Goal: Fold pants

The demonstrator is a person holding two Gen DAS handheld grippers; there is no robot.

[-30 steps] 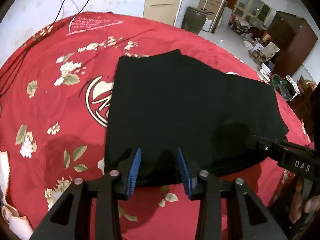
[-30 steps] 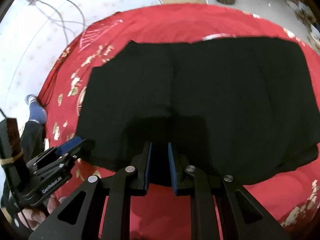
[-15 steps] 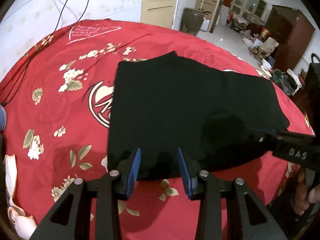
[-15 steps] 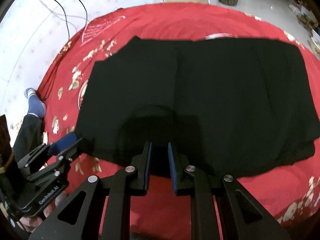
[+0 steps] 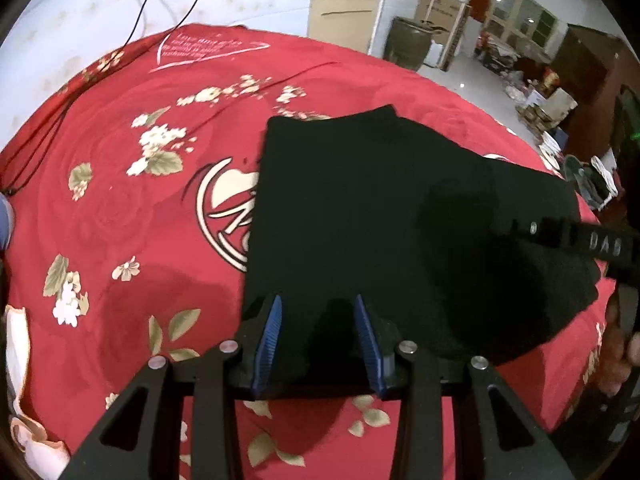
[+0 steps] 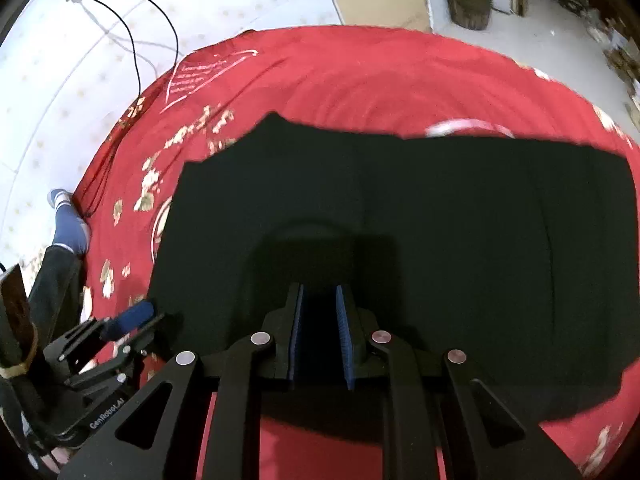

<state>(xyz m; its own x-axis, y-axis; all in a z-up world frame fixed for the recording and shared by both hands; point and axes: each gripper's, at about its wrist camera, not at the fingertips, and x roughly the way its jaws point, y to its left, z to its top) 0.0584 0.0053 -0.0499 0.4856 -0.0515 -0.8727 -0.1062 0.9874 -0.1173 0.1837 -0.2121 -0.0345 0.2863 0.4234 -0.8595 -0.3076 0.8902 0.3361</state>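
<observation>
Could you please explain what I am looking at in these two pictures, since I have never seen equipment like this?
There is no robot here: a person holds a two-finger gripper in each hand, and each gripper carries a wide-angle camera that looks forward along its fingers. One picture is from the left gripper, the other from the right gripper. The black bars with blue pads at the bottom of each picture are that gripper's own fingers. Each camera also catches the other gripper at its edge.

On the surface lies a red floral cloth, and on it a pair of black pants, spread flat and apparently already folded over. Both grippers are open, the right less widely, with their fingertips above the pants' near edge. Neither holds anything.
</observation>
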